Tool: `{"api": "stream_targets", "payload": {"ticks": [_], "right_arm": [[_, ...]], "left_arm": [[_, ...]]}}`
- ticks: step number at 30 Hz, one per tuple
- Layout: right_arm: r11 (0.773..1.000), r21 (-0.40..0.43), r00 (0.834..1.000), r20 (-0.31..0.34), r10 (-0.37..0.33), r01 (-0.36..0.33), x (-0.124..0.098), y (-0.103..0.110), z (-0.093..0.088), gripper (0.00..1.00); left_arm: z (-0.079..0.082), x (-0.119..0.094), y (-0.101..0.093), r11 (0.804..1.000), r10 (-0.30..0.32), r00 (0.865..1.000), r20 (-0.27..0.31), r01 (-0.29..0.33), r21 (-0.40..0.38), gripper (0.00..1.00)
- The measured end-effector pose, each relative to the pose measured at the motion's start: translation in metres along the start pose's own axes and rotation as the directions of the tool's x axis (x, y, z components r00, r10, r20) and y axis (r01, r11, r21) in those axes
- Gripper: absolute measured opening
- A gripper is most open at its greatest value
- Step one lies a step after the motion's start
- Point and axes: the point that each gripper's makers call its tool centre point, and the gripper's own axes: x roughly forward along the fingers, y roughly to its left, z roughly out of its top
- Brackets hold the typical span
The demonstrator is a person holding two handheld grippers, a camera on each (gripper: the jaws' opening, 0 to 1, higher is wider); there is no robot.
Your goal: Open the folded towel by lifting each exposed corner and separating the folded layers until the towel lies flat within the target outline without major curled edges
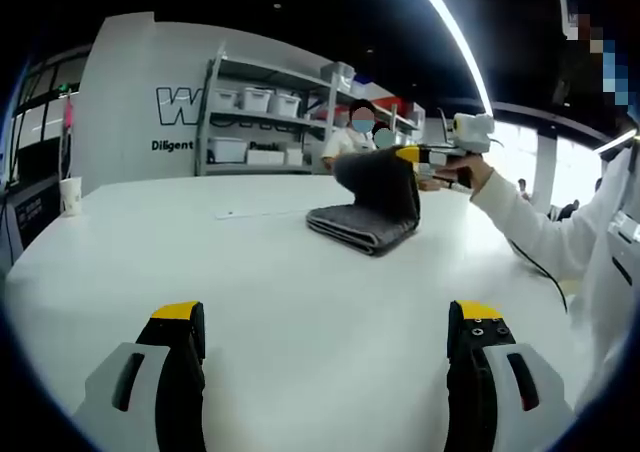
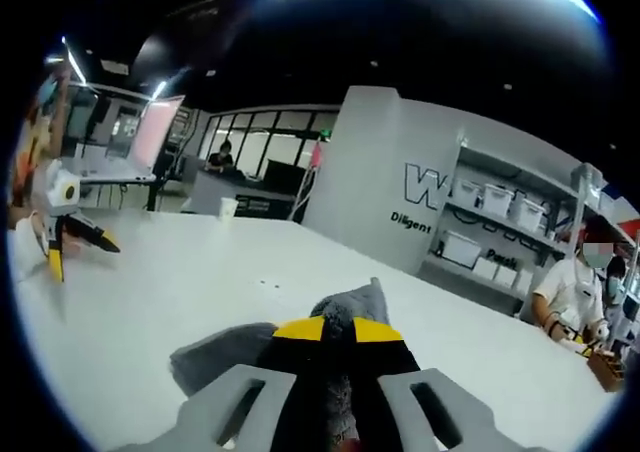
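In the left gripper view the left tongs (image 1: pixel 324 334) hang low over the white counter (image 1: pixel 250 272), spread wide with nothing between them; only their yellow-tipped ends show, the rest cut off at the bottom. Past them the grey towel (image 1: pixel 370 212) lies folded near the middle of the counter, one layer pulled up into a standing flap. The right tongs (image 1: pixel 415 156) grip the top of that flap, though the exact contact is small and hard to make out. A white sleeve (image 1: pixel 560 237) reaches in from the right. A paper cup (image 1: pixel 70 195) stands at the far left edge of the counter, and a shelving rack (image 1: pixel 265 117) with white bins stands behind, with a seated person beside it.

In the right gripper view the right tongs (image 2: pixel 337 330) are pressed together on the towel (image 2: pixel 350 307), which bunches above and to the left of the tips; the tongs hide most of the cloth. The left tongs (image 2: pixel 75 247) show far off at the left, spread, above the counter (image 2: pixel 200 292). The cup (image 2: pixel 228 208) sits at the far counter edge and the rack (image 2: pixel 500 227) at the right.
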Motion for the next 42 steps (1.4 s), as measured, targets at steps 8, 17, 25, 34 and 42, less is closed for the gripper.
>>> {"api": "stream_targets", "payload": {"ticks": [8, 17, 25, 34, 42], "right_arm": [[0.999, 0.017, 0.999, -0.004, -0.036, 0.036, -0.005, -0.013, -0.001, 0.01], [0.994, -0.013, 0.994, -0.028, -0.104, 0.104, -0.011, -0.032, -0.004, 0.01], [0.988, -0.004, 0.987, -0.046, -0.152, 0.152, -0.018, -0.051, -0.008, 0.01], [0.981, 0.014, 0.978, -0.088, -0.191, 0.193, -0.023, -0.069, -0.021, 0.02], [0.973, 0.025, 0.967, -0.118, -0.224, 0.229, -0.029, -0.083, -0.028, 0.02]], "left_arm": [[-0.001, 0.000, -0.001, 1.000, -0.001, 1.000, 0.001, 0.001, -0.004, 1.00], [-0.001, 0.000, 0.000, 1.000, 0.003, 1.000, -0.001, -0.003, -0.005, 1.00], [-0.002, 0.000, -0.002, 1.000, 0.003, 1.000, -0.001, -0.003, -0.007, 1.00], [-0.003, 0.000, -0.003, 1.000, 0.005, 1.000, -0.003, -0.005, -0.008, 1.00], [-0.004, 0.000, -0.002, 1.000, 0.005, 1.000, -0.006, -0.005, -0.010, 1.00]]}}
